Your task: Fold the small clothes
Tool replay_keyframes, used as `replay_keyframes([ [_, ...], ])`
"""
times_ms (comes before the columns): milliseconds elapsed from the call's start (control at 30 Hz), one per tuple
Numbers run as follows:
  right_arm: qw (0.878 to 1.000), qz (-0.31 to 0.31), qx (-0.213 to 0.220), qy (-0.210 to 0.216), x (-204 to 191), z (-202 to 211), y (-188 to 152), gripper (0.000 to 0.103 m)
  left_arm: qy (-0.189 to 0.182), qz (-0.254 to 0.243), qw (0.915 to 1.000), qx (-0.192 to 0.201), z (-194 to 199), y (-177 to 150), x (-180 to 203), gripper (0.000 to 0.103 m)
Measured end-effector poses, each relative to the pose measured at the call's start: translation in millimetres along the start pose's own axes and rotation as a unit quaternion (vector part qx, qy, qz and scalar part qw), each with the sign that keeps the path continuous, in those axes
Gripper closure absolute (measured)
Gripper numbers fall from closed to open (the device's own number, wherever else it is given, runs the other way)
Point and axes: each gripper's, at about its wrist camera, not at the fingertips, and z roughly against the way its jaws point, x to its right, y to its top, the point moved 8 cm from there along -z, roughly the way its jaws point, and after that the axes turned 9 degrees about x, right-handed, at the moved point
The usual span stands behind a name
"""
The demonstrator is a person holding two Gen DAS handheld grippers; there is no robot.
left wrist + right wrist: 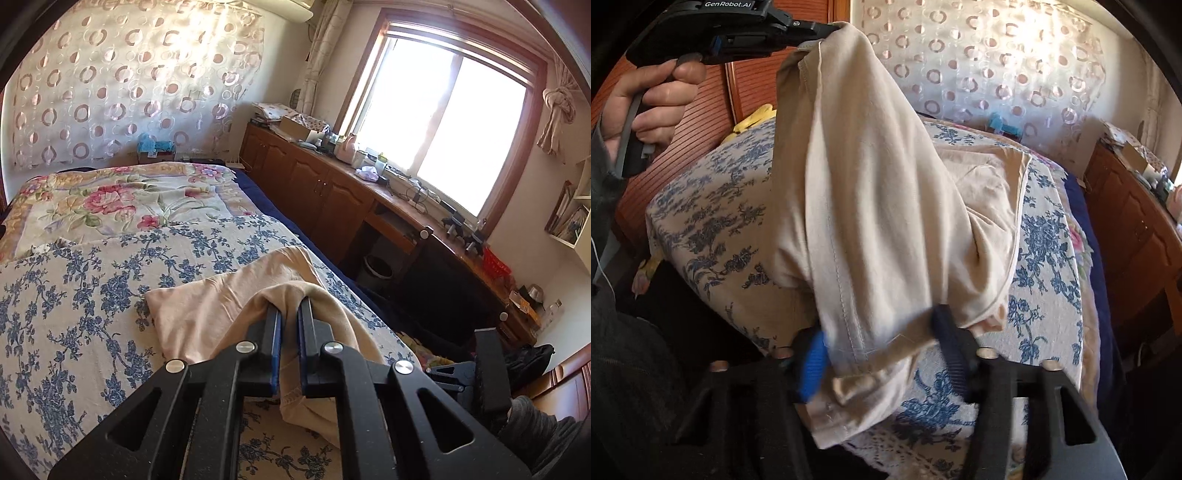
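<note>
One beige garment [871, 177], two hand-held grippers: left [290, 306], right [882, 343].

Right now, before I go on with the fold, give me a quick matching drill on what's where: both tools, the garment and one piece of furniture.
Things:
1. left tool
2. right tool
3. beige garment
4. wooden cabinet

Descriptions:
A. stands below the window
B. shut on the raised end of the cloth
C. hangs from the raised tool, its far part lying on the bed
D. low, with the cloth's hem between its fingers

Pairs: 1-B, 2-D, 3-C, 4-A
</note>
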Motion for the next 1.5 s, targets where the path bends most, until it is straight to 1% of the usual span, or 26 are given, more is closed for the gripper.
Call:
replay_keyframes([
  [33, 1.000, 0.003, 0.002, 0.001, 3, -1, 6, 0.092, 0.001, 0.000, 1.0000, 0.000, 0, 0, -2, 0.095],
  [100, 1.000, 0.002, 0.015, 0.008, 10, 2, 20, 0.093, 0.003, 0.003, 1.0000, 0.003, 1, 2, -7, 0.095],
  [200, 0.999, -0.010, 0.049, 0.019, 22, 12, 46, 0.094, 0.008, 0.006, 0.9999, 0.004, 1, 6, -17, 0.095],
  [300, 0.997, -0.017, 0.079, 0.020, 42, 16, 81, 0.094, 0.019, 0.006, 0.9998, 0.001, -5, 12, -32, 0.095],
  [367, 0.996, -0.014, 0.092, 0.010, 58, 10, 105, 0.094, 0.029, 0.006, 0.9995, -0.008, -15, 14, -44, 0.095],
  [433, 0.995, -0.016, 0.100, 0.003, 75, -3, 127, 0.094, 0.037, 0.012, 0.9991, -0.017, -28, 13, -59, 0.095],
  [533, 0.995, -0.024, 0.097, -0.007, 97, -34, 149, 0.094, 0.039, 0.019, 0.9985, -0.033, -45, 8, -75, 0.095],
  [600, 0.996, -0.032, 0.087, -0.006, 107, -59, 158, 0.094, 0.042, 0.021, 0.9979, -0.045, -53, 4, -83, 0.094],
  [667, 0.996, -0.039, 0.078, -0.004, 112, -83, 165, 0.094, 0.045, 0.019, 0.9974, -0.052, -58, 1, -91, 0.090],
  [767, 0.997, -0.040, 0.063, 0.000, 115, -112, 167, 0.094, 0.058, 0.013, 0.9970, -0.049, -59, 1, -102, 0.071],
  [800, 0.997, -0.041, 0.059, 0.004, 116, -117, 166, 0.094, 0.058, 0.014, 0.9971, -0.048, -58, 0, -105, 0.059],
  [867, 0.998, -0.039, 0.047, 0.001, 118, -122, 163, 0.094, 0.047, 0.021, 0.9974, -0.050, -58, -1, -111, 0.052],
  [933, 0.999, -0.038, 0.039, -0.001, 122, -123, 169, 0.094, 0.042, 0.022, 0.9971, -0.060, -59, -7, -114, 0.028],
  [967, 0.999, -0.038, 0.037, -0.004, 124, -122, 171, 0.093, 0.038, 0.020, 0.9971, -0.063, -60, -10, -113, 0.025],
  [1000, 0.998, -0.039, 0.040, -0.014, 126, -108, 171, 0.088, 0.034, 0.016, 0.9969, -0.068, -61, -14, -112, 0.024],
  [1033, 0.998, -0.041, 0.045, -0.026, 126, -94, 172, 0.073, 0.031, 0.014, 0.9967, -0.074, -61, -18, -112, 0.023],
  [1067, 0.997, -0.045, 0.050, -0.035, 128, -85, 174, 0.062, 0.026, 0.011, 0.9965, -0.079, -61, -23, -110, 0.023],
  [1100, 0.997, -0.047, 0.056, -0.040, 128, -73, 171, 0.059, 0.022, 0.009, 0.9964, -0.082, -61, -26, -108, 0.023],
  [1200, 0.995, -0.063, 0.057, -0.050, 127, -45, 164, 0.057, 0.024, 0.004, 0.9952, -0.095, -60, -42, -106, 0.023],
  [1300, 0.995, -0.077, 0.039, -0.046, 111, -23, 146, 0.057, 0.035, 0.001, 0.9939, -0.105, -58, -53, -107, 0.023],
  [1400, 0.995, -0.091, 0.022, -0.047, 96, -6, 127, 0.057, 0.032, 0.004, 0.9932, -0.112, -59, -62, -105, 0.023],
  [1467, 0.993, -0.107, 0.018, -0.050, 89, 6, 119, 0.057, 0.024, 0.006, 0.9934, -0.112, -61, -64, -102, 0.030],
  [1500, 0.992, -0.117, 0.018, -0.050, 87, 12, 116, 0.057, 0.016, 0.010, 0.9936, -0.112, -63, -64, -100, 0.036],
])
